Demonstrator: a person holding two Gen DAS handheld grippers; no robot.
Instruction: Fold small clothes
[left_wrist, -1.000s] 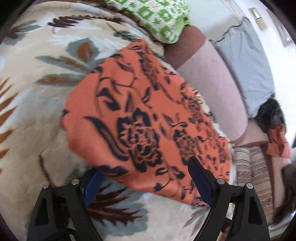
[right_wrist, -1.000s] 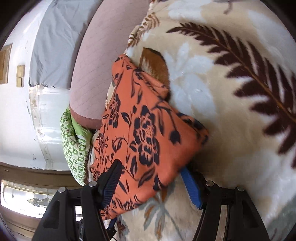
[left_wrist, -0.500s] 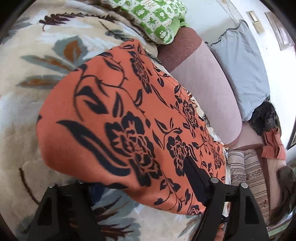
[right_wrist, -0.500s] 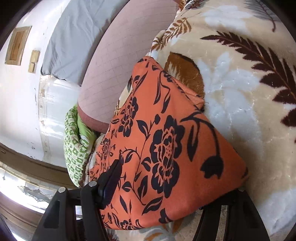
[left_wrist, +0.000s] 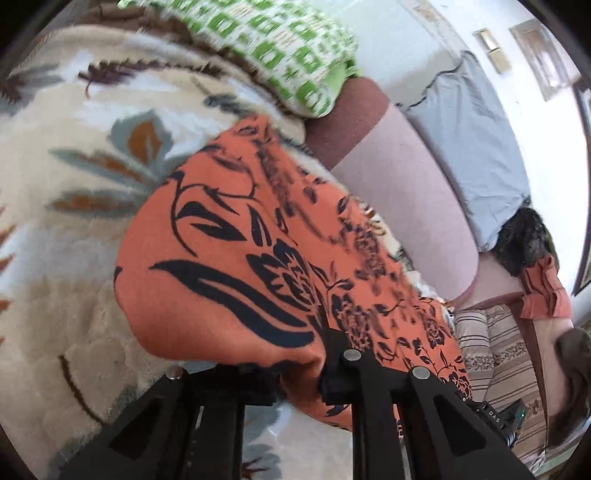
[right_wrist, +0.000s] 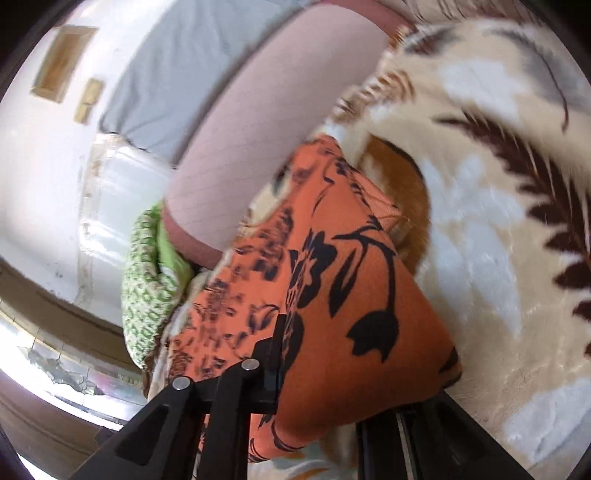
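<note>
Both the left gripper (left_wrist: 299, 380) and right gripper (right_wrist: 317, 391) seemingly pinch the orange garment (left_wrist: 236, 266) between their fingers, lifting its edge to fold it.

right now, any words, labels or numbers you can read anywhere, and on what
"DAS": white letters on a small black device at the lower right of the left wrist view; anything after them is cut off or too small to read.
Green pillow: a block pattern, no letters.
Right wrist view: no text.
</note>
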